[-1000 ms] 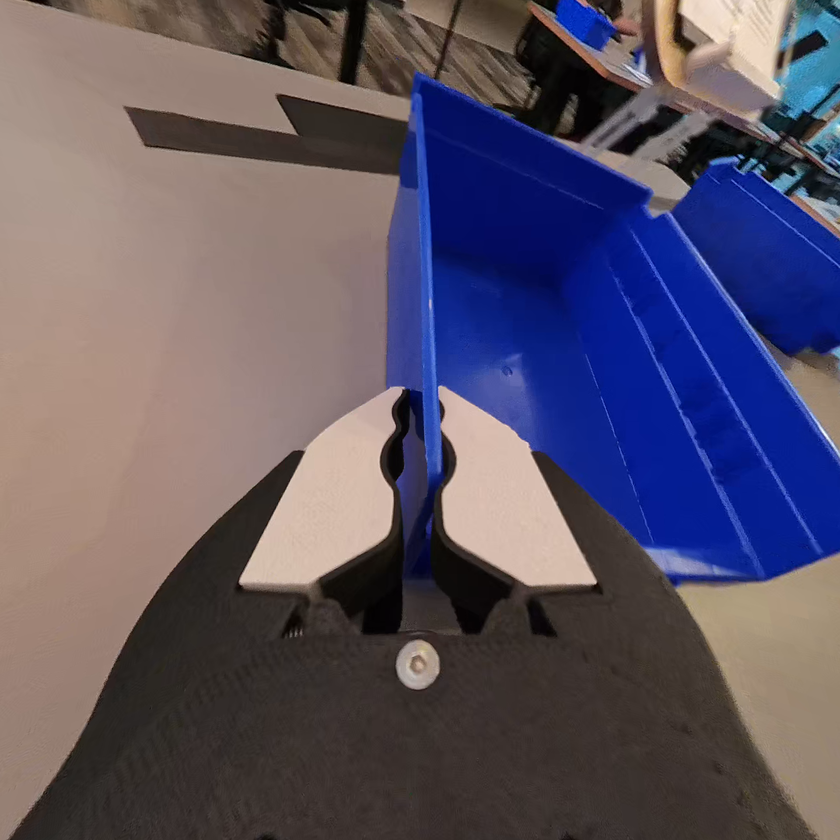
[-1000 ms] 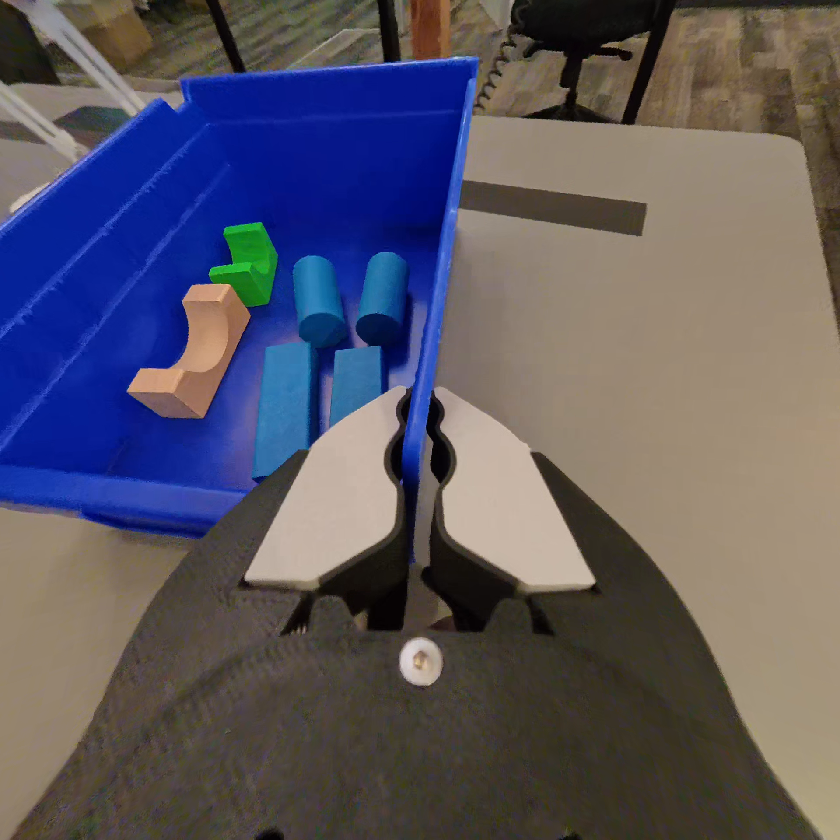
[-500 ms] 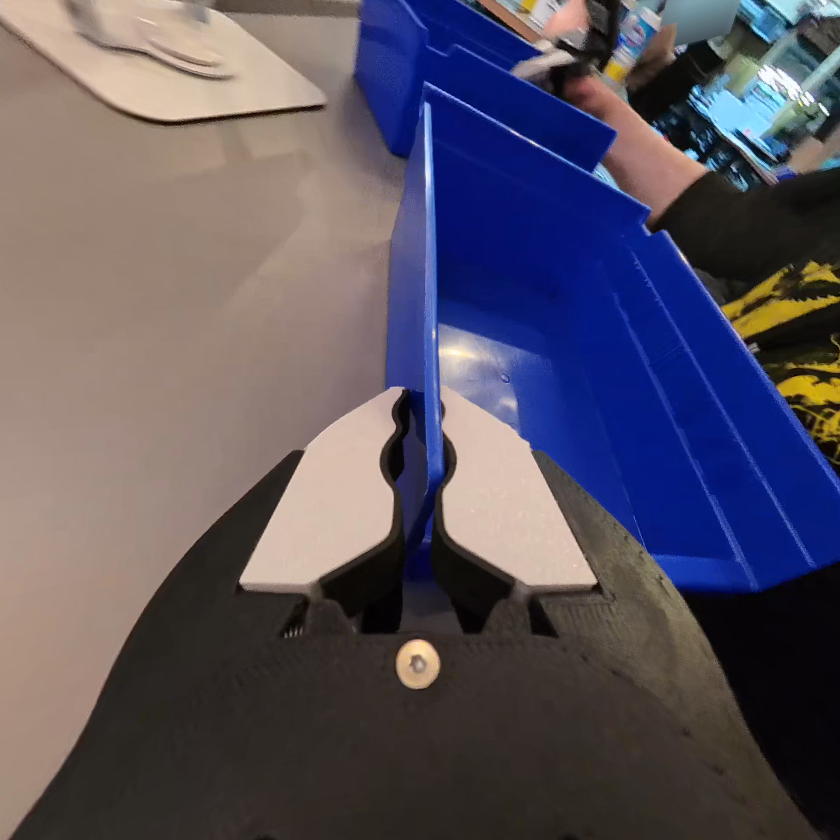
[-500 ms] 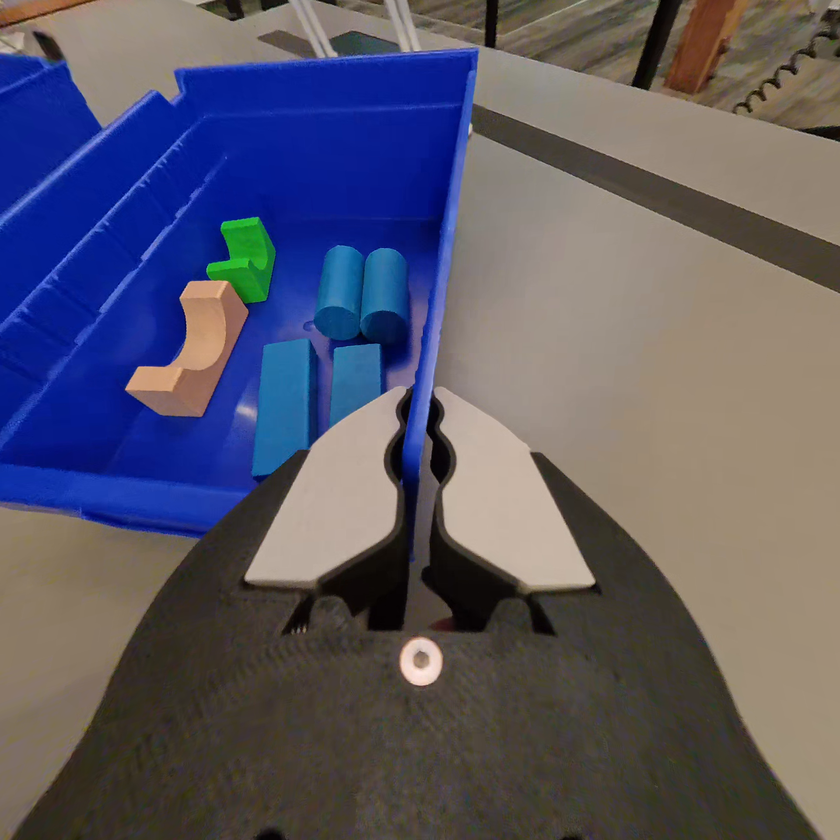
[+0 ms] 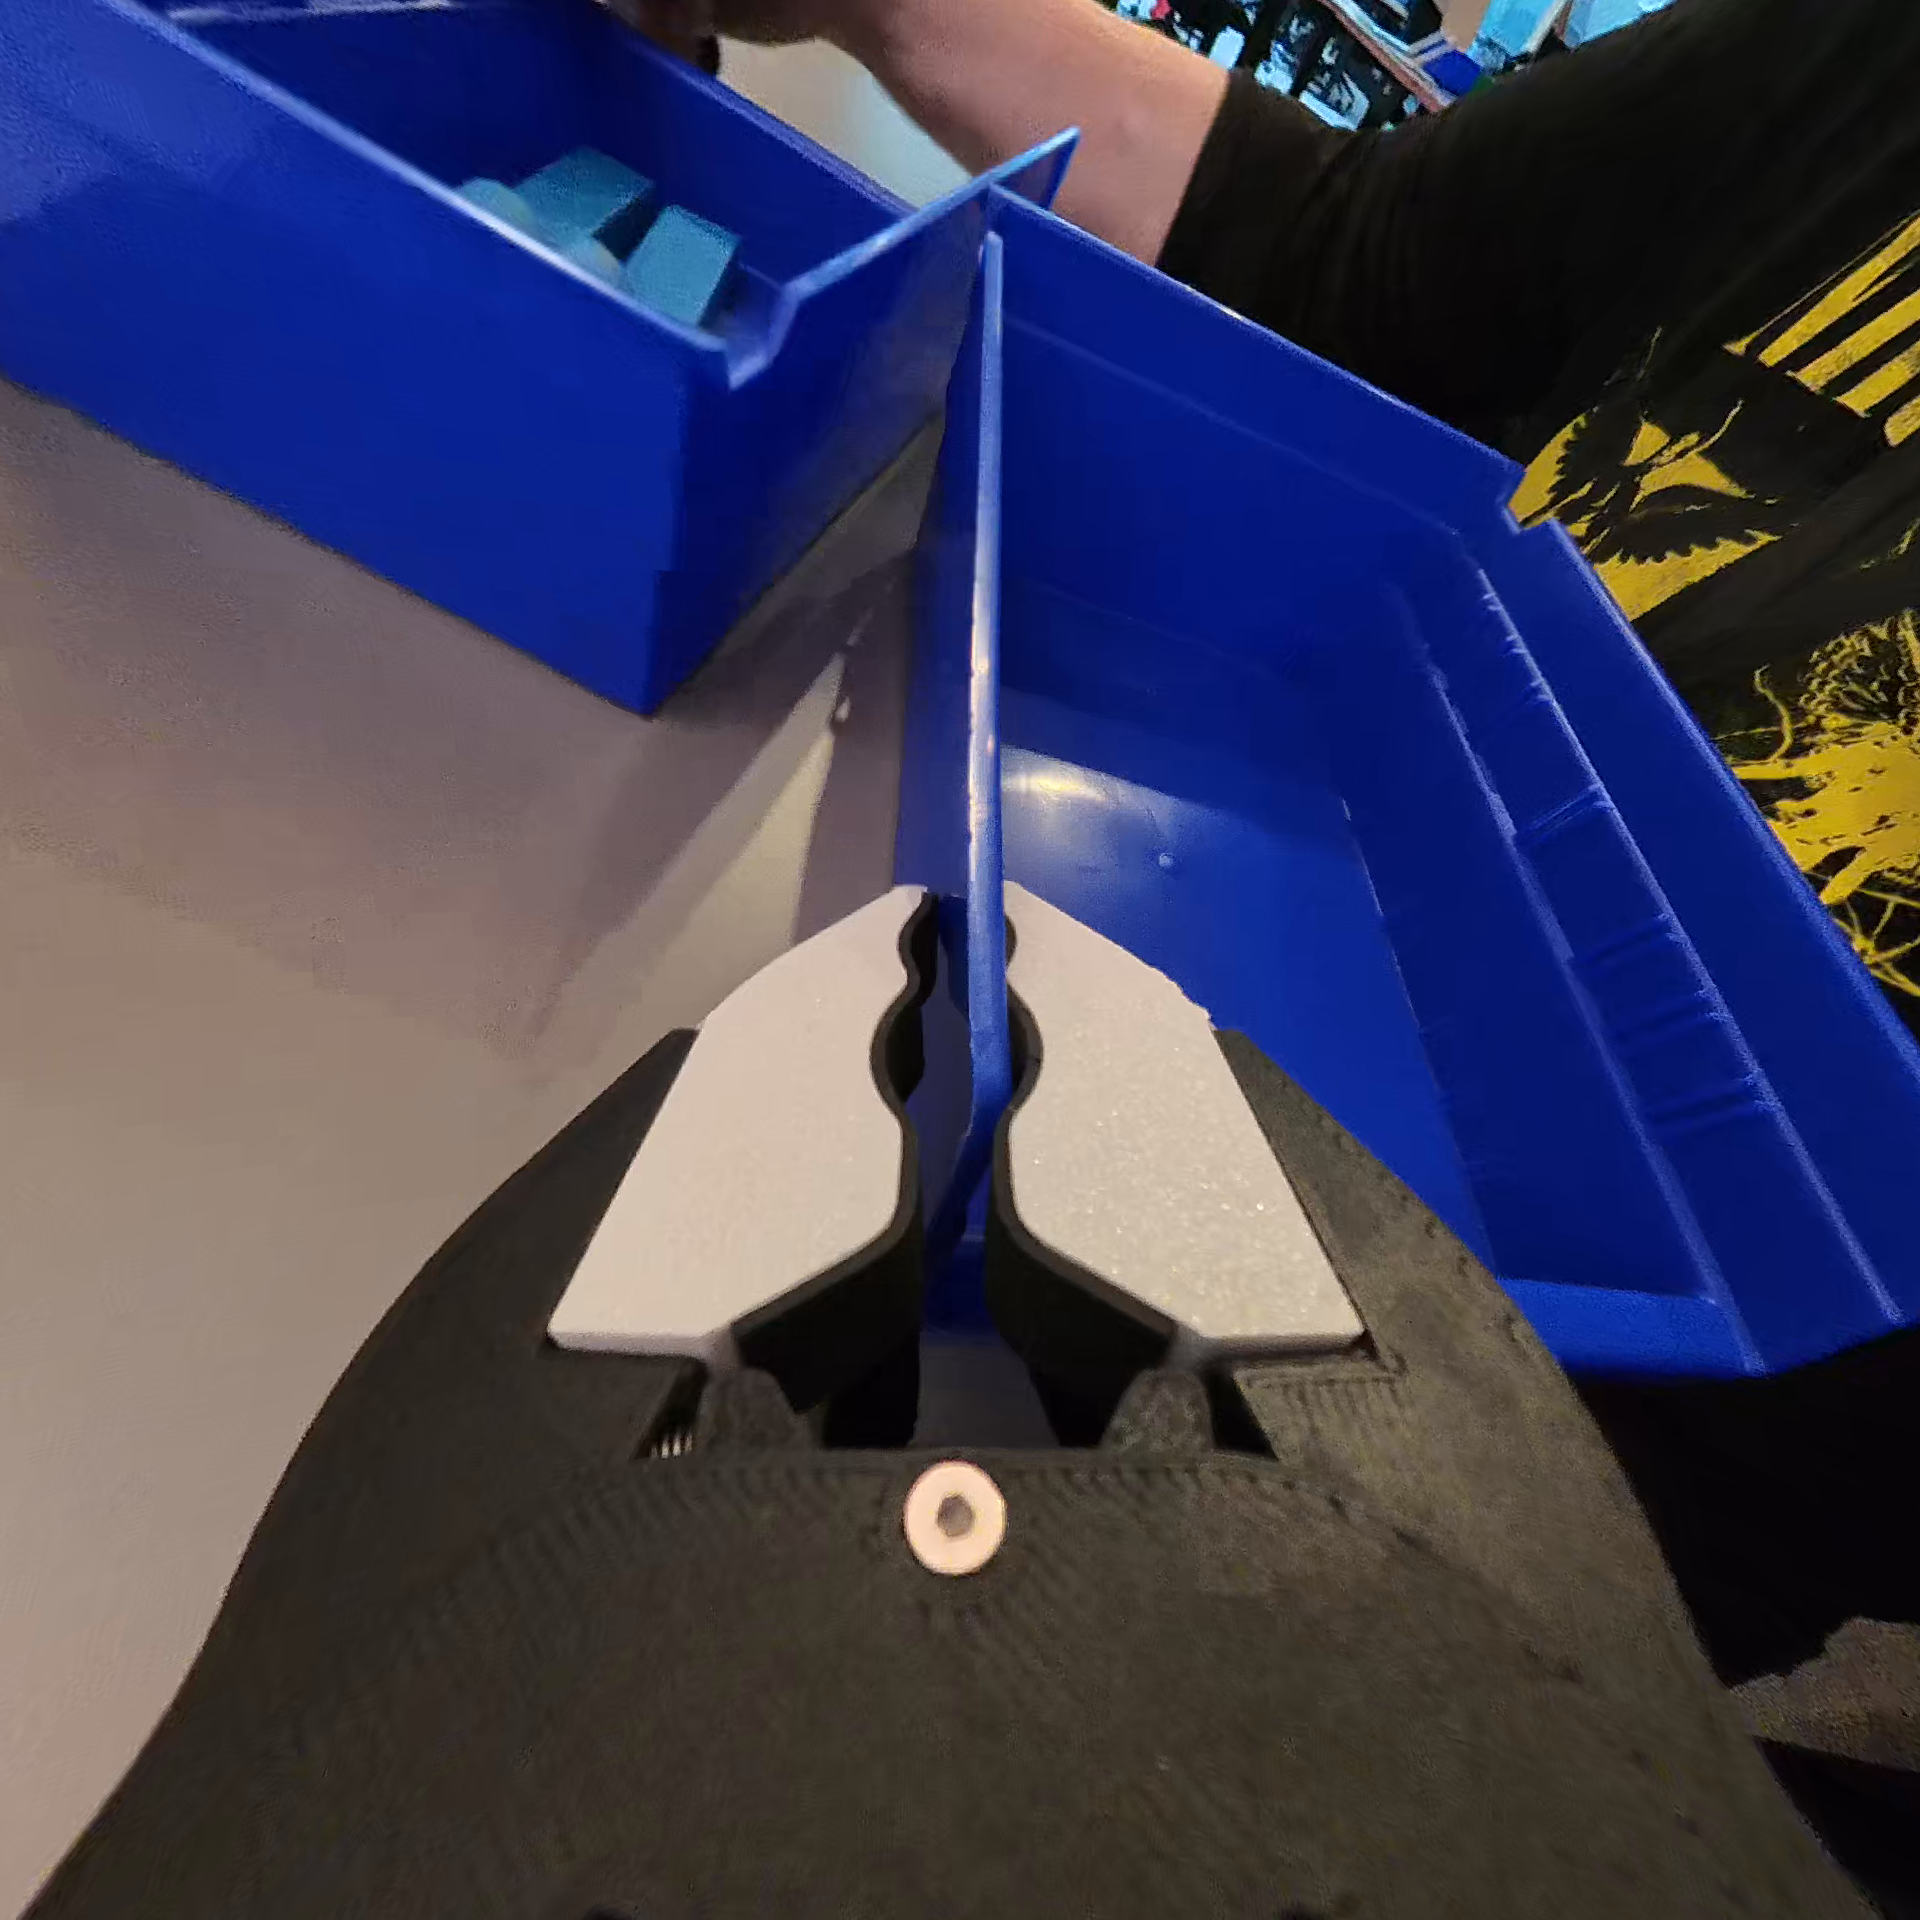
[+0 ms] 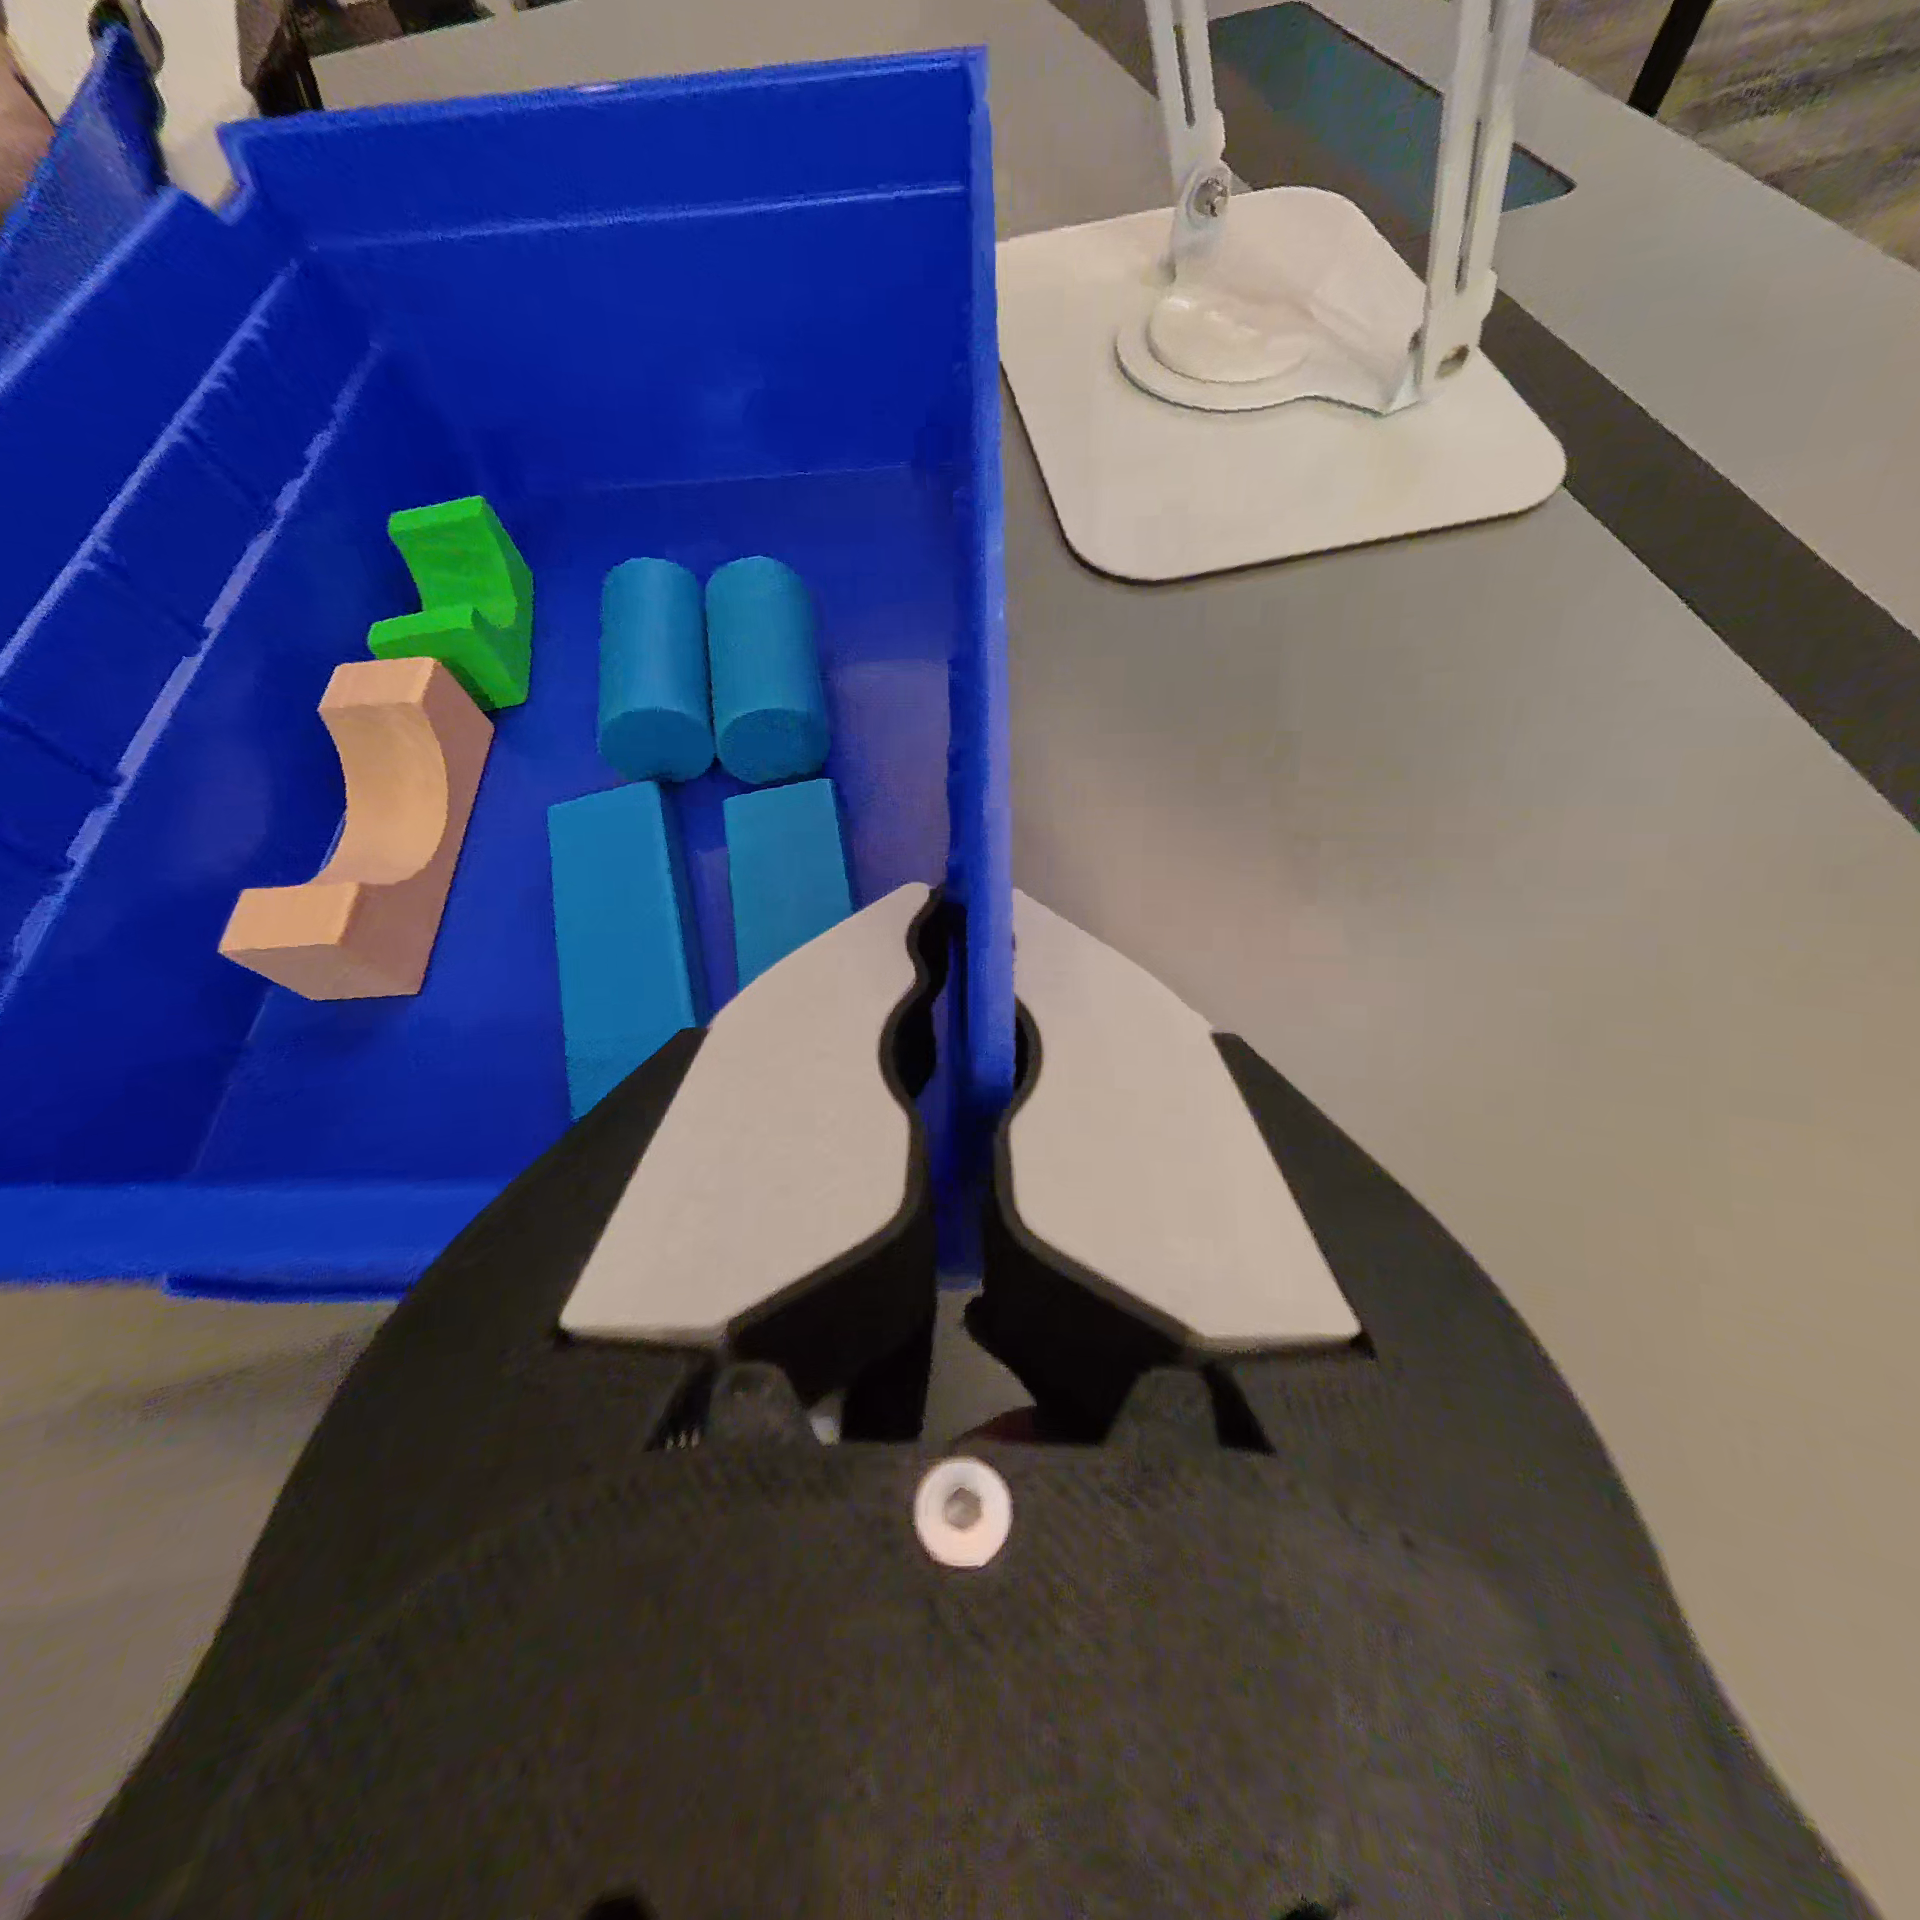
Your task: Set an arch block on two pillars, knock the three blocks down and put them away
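Blocks [image 6: 623, 831]: six, loose in bin [image 6: 644, 343]; right tool [image 6: 971, 904] clenched on its wall, left tool [image 5: 966, 914] on empty bin [image 5: 1299, 644]; carry level, set down gently

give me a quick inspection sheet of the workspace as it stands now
surface: grey table, dark strip across its far right.
job's things: blue bin holds a green arch block, a wooden arch block, two blue cylinders and two blue rectangular blocks; empty blue bin.
clutter: white stand base.
grippers: left gripper shut on the empty bin's wall; right gripper shut on the filled bin's wall.
cables: nothing seen.
surroundings: person's arm, black and yellow shirt.
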The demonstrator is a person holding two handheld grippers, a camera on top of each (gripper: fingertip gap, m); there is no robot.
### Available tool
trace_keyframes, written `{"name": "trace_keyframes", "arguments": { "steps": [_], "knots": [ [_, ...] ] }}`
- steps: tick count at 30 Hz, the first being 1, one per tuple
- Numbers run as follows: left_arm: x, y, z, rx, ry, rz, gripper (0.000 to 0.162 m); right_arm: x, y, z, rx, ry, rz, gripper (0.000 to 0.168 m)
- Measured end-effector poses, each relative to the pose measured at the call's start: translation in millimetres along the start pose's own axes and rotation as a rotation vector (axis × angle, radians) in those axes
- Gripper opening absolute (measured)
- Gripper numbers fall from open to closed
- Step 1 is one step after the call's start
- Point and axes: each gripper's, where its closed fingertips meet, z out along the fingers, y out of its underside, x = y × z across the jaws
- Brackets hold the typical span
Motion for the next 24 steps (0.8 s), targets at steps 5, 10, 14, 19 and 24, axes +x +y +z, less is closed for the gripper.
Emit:
{"name": "trace_keyframes", "arguments": {
  "steps": [5, 10, 14, 19, 24],
  "knots": [
    [3, -8, 19, -0.008, 0.031, 0.009, 0.008, 0, -28, 51, -0.017, -0.068, -0.017, 0.005],
    [7, -26, -3, 0.067, 0.062, -0.135, 0.065, 0, -61, 48, -0.079, 0.107, 0.056, 0.060],
    [-17, -67, -65, 0.224, -0.192, -0.208, 0.077, -57, -87, -2, -0.098, 0.213, 0.094, 0.074],
    [-71, -87, -50, 0.128, -0.484, -0.392, 0.088, -176, -64, -4, -0.262, 0.123, 0.110, 0.078],
    [-110, -85, -10, -0.023, -0.582, -0.462, 0.081, -250, -44, 23, -0.271, 0.066, 0.145, 0.092]
  ]
}}
